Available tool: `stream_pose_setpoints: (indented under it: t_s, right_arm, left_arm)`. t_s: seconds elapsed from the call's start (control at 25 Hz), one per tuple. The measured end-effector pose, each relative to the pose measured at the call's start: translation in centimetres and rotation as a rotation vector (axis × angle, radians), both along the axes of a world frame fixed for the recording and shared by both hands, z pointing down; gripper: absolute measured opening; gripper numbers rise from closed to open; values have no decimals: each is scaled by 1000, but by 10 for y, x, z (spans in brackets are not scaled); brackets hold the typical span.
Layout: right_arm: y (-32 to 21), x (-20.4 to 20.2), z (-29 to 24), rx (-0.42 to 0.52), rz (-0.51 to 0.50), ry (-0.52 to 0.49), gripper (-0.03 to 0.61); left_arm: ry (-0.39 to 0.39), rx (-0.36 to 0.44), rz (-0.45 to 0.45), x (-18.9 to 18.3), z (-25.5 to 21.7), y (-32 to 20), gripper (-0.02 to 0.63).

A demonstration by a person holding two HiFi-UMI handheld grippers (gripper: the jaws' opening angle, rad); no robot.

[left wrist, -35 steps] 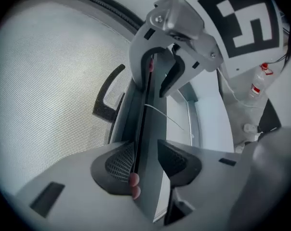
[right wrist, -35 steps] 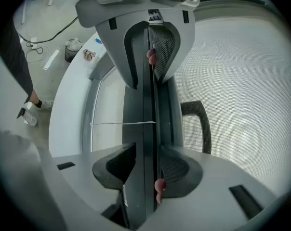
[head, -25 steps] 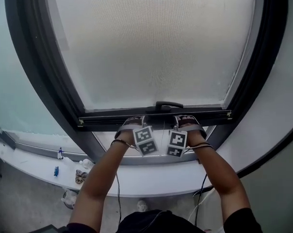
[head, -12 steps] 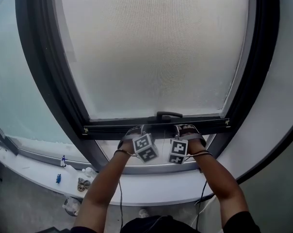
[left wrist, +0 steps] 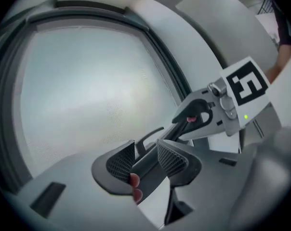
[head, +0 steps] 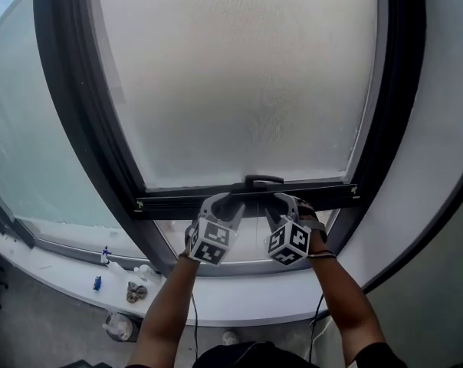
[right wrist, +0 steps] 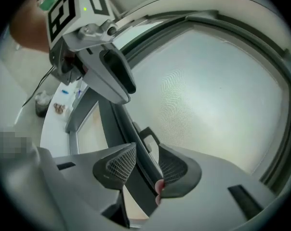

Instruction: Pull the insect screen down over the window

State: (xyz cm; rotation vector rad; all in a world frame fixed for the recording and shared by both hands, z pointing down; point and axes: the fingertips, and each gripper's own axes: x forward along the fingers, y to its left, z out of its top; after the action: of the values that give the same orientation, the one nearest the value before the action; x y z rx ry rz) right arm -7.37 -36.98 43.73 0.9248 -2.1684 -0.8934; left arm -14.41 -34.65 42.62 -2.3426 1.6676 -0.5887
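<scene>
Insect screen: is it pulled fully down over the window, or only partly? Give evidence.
Partly down: the screen covers most of the window, but its bottom bar sits above the lower frame, leaving a bare strip.

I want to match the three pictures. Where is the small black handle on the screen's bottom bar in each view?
Head view: handle at centre, on top of the bottom bar.
Left gripper view: handle lower centre, just beyond the jaws.
Right gripper view: handle lower centre, just beyond the jaws.
Shared landmark: the bottom bar, running between the jaws in both gripper views.
</scene>
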Motion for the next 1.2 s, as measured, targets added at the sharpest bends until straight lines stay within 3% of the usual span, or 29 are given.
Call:
stream_pose_setpoints:
  t_s: [0.16, 0.32, 0.48, 0.8, 1.2]
  right_arm:
    - [34, 9, -31, 21, -2, -249, 128]
    - [73, 25, -51, 24, 7, -426, 70]
    - [105, 51, -64, 6, 37, -580, 5]
    - [145, 81, -44, -111, 82, -700, 3]
    - [183, 103, -14, -223, 128, -805, 3]
  left_arm:
    - [117, 98, -53, 3, -30, 28, 147]
    - [247, 165, -131, 0, -40, 61, 79]
    - [261, 180, -207, 0, -33, 90, 22]
    - [370, 159, -297, 5, -17, 146, 3]
    - [364, 147, -313, 4, -1, 204, 3]
